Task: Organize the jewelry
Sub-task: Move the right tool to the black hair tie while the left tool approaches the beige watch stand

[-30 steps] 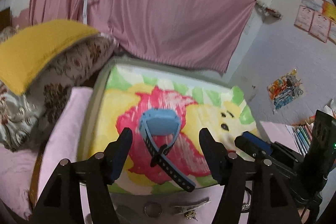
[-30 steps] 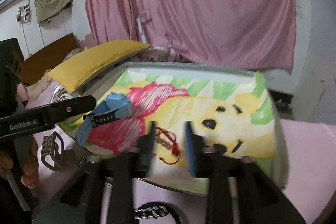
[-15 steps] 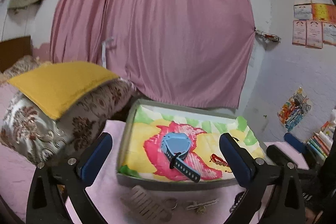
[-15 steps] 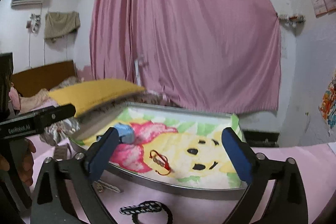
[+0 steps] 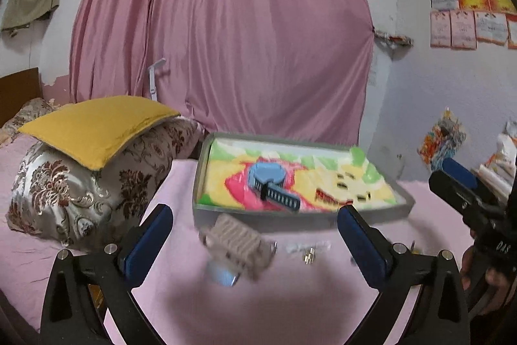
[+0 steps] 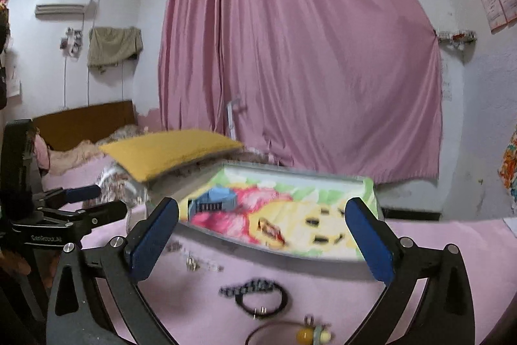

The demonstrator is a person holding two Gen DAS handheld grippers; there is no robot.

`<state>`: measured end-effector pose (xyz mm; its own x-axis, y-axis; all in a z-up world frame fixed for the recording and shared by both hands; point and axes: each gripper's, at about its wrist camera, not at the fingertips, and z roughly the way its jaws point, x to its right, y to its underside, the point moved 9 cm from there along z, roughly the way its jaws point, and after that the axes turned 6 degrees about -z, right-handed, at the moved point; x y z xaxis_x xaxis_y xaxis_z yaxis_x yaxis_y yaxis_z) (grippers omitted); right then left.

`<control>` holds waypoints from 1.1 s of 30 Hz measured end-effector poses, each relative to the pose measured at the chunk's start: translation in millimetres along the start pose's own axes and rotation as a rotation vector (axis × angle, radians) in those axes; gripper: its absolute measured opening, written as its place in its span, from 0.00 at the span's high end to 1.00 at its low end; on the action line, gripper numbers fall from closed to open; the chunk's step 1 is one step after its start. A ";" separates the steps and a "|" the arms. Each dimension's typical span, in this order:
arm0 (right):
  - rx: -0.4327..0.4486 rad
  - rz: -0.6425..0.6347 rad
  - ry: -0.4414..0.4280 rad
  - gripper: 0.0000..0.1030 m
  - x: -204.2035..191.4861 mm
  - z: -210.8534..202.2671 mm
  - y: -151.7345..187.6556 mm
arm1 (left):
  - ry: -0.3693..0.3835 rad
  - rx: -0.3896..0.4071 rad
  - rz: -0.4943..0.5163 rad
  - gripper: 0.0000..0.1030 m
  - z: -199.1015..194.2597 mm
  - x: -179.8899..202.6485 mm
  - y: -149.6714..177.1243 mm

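Observation:
A grey tray (image 5: 245,217) lined with a cartoon bear picture sits on the pink bed (image 5: 290,306). A blue watch (image 5: 269,180) and a red bracelet (image 5: 332,196) lie in it; both also show in the right wrist view, watch (image 6: 215,199) and bracelet (image 6: 271,230). My left gripper (image 5: 255,243) is open and empty, in front of the tray above a grey-banded watch (image 5: 237,244) and small earrings (image 5: 308,253). My right gripper (image 6: 261,240) is open and empty, above a black bracelet (image 6: 258,296) and a cord with a yellow bead (image 6: 303,335).
A yellow pillow (image 5: 97,125) lies on a floral pillow (image 5: 80,183) left of the tray. A pink curtain (image 5: 226,37) hangs behind. Books and papers (image 5: 497,164) are at the right. The left gripper body (image 6: 48,215) shows at left in the right wrist view.
Both grippers opened wide and pulled back and up from the tray. The blue watch and the red bracelet stay lying in the tray. More loose jewelry on the bed came into view.

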<state>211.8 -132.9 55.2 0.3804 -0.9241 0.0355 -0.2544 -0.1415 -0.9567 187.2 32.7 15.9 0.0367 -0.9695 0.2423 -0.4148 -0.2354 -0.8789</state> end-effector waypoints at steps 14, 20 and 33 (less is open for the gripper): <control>-0.342 0.063 -0.151 0.03 -4.5 31.6 69.7 | -0.082 -0.252 -0.023 0.01 25.3 -25.0 45.1; -0.443 0.042 -0.162 0.32 -1.2 49.5 83.4 | -0.137 -0.288 -0.029 0.01 35.2 -28.0 47.5; -0.499 0.015 -0.141 0.59 2.4 63.7 88.4 | -0.134 -0.312 0.011 0.11 51.8 -10.4 43.8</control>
<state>246.9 -125.0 -47.6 0.4809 -0.8754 -0.0498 -0.6409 -0.3123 -0.7012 215.7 29.0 -46.4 0.1412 -0.9771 0.1592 -0.6737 -0.2126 -0.7078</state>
